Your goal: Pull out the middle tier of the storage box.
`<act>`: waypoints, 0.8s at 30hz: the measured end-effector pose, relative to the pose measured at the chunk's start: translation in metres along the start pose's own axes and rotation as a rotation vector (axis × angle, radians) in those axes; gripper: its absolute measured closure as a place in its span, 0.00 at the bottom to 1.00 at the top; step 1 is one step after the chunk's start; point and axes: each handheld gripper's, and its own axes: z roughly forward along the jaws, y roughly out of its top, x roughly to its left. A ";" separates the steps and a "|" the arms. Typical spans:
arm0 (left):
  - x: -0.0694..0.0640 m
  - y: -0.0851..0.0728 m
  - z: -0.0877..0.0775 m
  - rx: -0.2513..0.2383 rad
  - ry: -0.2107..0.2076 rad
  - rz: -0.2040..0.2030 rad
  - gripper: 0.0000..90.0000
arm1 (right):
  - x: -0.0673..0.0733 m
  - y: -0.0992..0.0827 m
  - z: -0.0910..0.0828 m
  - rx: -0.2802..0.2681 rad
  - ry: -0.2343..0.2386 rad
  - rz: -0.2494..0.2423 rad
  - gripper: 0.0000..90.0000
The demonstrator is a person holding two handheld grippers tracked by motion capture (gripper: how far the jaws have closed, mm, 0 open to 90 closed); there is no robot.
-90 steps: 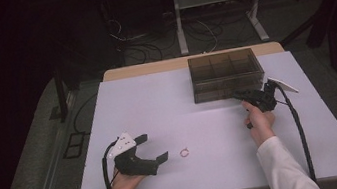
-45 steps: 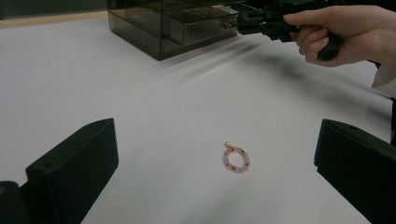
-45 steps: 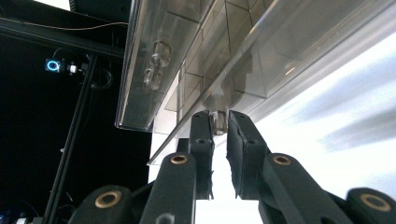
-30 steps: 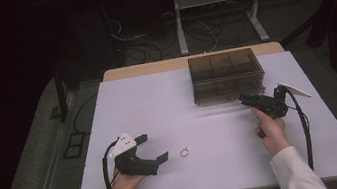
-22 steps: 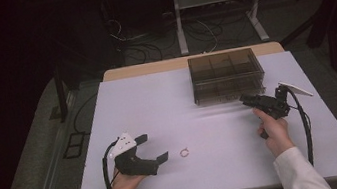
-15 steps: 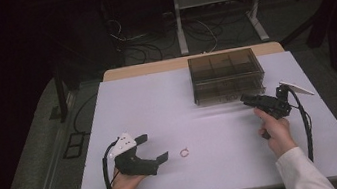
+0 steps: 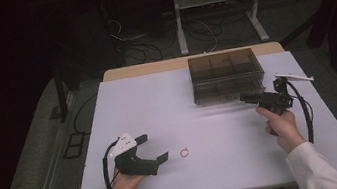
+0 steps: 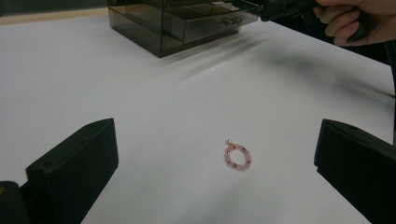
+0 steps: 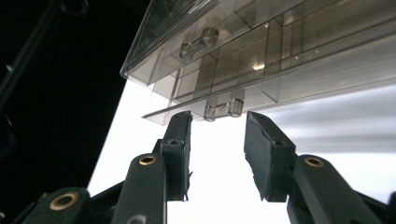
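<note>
Right claw [image 9: 217,119]: two matte black, blocky jaws with brass-coloured pivot pins, held in the person's right hand [image 7: 282,125]. The jaws stand a little apart and have just been opening; nothing is pressed between the pads. The handle [image 9: 223,108] of the lower drawer lies just ahead of the tips, in line with the gap, not clamped.

Drawer box [image 7: 226,76]: smoke-tinted clear plastic, rectangular, hard and glossy, with inner partitions visible through the walls. It sits directly in front of the right claw. Each drawer front carries a small clear handle made of two short rounded pegs. The lower drawer [image 9: 280,79] looks pulled slightly out, its thin bottom edge jutting past the box front.

Left claw [image 8: 217,158]: the same black, flat-faced jaws, spread wide, resting low over the surface with nothing gripped, in the left hand [image 7: 122,185].

Bracelet [image 8: 237,156]: a small ring of pale pink round beads with gold-coloured spacers and a tiny clasp, lying flat on the surface ahead of the left claw, between the lines of its two jaws and touching neither.

Surface [image 7: 158,106]: smooth, matte white, rectangular.
</note>
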 end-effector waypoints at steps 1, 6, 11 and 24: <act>0.000 0.000 0.000 0.001 0.001 0.000 0.00 | 0.000 0.000 0.000 0.000 0.000 0.000 0.66; 0.000 0.000 0.000 0.000 0.001 -0.001 0.00 | 0.010 0.006 0.000 0.044 -0.026 -0.075 0.66; 0.000 0.000 0.000 0.000 0.001 -0.003 0.00 | 0.018 0.011 0.000 0.083 -0.050 -0.139 0.64; 0.001 0.000 0.000 -0.003 0.003 -0.002 0.00 | 0.035 0.023 0.004 0.172 -0.104 -0.254 0.58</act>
